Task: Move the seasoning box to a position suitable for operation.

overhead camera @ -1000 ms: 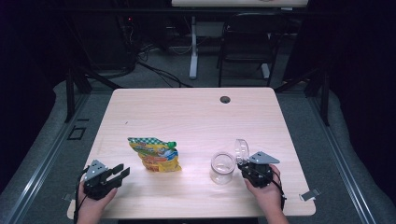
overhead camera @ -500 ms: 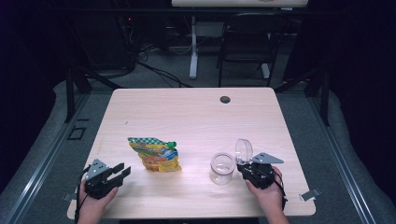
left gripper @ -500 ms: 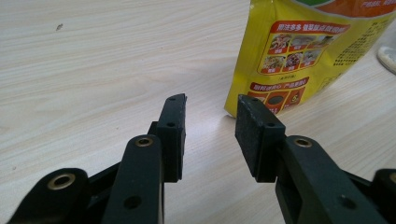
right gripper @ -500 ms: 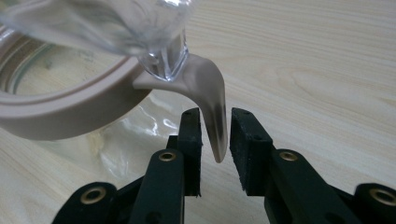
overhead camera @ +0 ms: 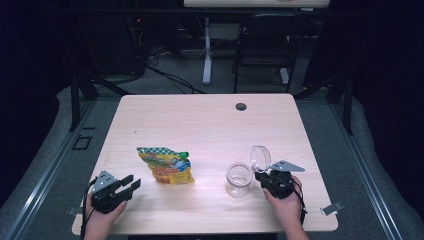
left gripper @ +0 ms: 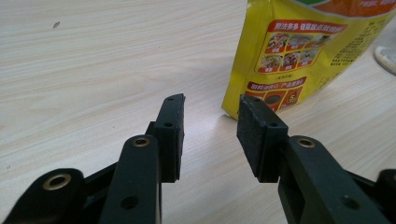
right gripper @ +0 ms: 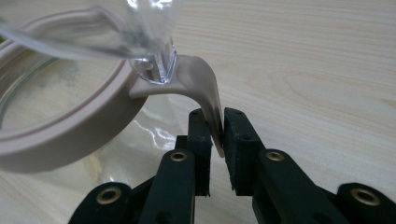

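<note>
Right gripper [right gripper: 215,140], lower right of the high view: jaws just closing, pinched on the beige tab [right gripper: 208,100] of one clear lidded jar [overhead camera: 239,179], lower centre-right. Left gripper [left gripper: 210,135], lower left: half open, holding nothing, just beside one yellow printed pouch [left gripper: 299,51]. One wooden table [overhead camera: 200,125].

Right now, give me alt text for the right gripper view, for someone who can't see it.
The right tongs pinch a beige tab that curves down from the beige rim of a clear jar. The jar's clear lid stands open above the rim, on a pale wooden table.
</note>
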